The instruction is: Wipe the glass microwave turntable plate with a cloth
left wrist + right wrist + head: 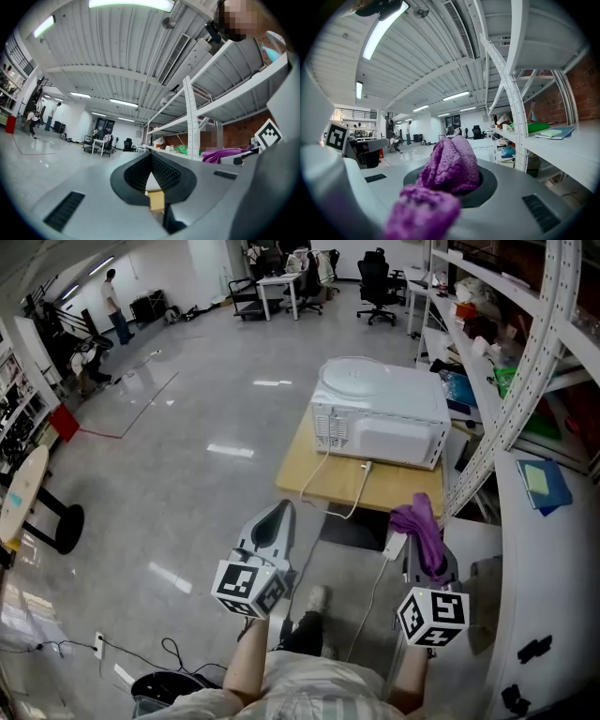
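Left gripper (pixel 151 155) fingers pressed together, nothing between them. Right gripper (pixel 427 540) pinches the cloth (pixel 417 517) (purple, bunched over the tips). Plate (pixel 361 376) on microwave (pixel 394 432), well apart.

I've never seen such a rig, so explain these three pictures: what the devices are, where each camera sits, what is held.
A person holds a two-jaw gripper in each hand. The head view looks down from a camera on their head; each gripper view rides on one gripper, looking along its jaws. The left gripper is shut and empty. The right gripper is shut on a purple cloth. Ahead, a white microwave stands on a low wooden table, the glass plate lying on top of it.
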Demonstrator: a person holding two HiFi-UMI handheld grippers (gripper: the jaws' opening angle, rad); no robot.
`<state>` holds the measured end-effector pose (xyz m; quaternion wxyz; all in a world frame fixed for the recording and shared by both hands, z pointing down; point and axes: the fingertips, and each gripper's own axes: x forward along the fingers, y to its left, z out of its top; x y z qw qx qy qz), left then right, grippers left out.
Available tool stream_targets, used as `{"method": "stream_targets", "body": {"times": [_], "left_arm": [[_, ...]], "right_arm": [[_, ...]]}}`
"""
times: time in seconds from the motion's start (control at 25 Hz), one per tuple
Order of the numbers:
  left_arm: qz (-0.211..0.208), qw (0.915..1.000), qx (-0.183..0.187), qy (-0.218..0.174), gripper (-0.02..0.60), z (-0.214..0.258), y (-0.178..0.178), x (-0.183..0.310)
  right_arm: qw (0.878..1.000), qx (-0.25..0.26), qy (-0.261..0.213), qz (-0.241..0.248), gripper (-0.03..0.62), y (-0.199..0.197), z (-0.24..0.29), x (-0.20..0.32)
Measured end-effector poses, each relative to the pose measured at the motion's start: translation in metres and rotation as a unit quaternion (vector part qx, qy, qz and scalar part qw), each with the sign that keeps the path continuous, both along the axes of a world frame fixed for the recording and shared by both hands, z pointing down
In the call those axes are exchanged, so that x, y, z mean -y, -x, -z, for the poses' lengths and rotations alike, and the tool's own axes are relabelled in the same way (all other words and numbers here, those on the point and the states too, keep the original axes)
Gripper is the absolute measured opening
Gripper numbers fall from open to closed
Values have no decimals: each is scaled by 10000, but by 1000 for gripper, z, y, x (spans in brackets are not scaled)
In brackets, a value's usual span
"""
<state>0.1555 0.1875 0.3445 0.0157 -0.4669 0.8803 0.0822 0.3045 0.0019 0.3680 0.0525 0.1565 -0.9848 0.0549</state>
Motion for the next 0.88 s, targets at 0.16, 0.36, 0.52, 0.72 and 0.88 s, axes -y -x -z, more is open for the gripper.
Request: {"method": "stream_targets", "body": {"times": [0.16, 0.36, 0.52, 0.72, 0.88], "left_arm": [[-53, 10000, 11, -4, 3, -9, 34, 22], [-104, 9999, 80, -75, 3, -11, 115, 61], [-208, 9997, 83, -55, 3, 2, 197, 99], [-338, 9993, 185, 32, 3, 16, 291, 144], [-495, 9982, 139, 320, 2, 7, 344, 183]], "right_arm": [[10000, -21, -32, -12, 60, 35, -8, 18], [9999, 18, -146, -66, 60, 108, -5, 50], [9995, -12, -250, -178, 60, 178, 13, 85], [9988, 111, -356, -310, 60, 262, 35, 124], [9988, 31, -309, -374, 60, 311, 31, 152]]}}
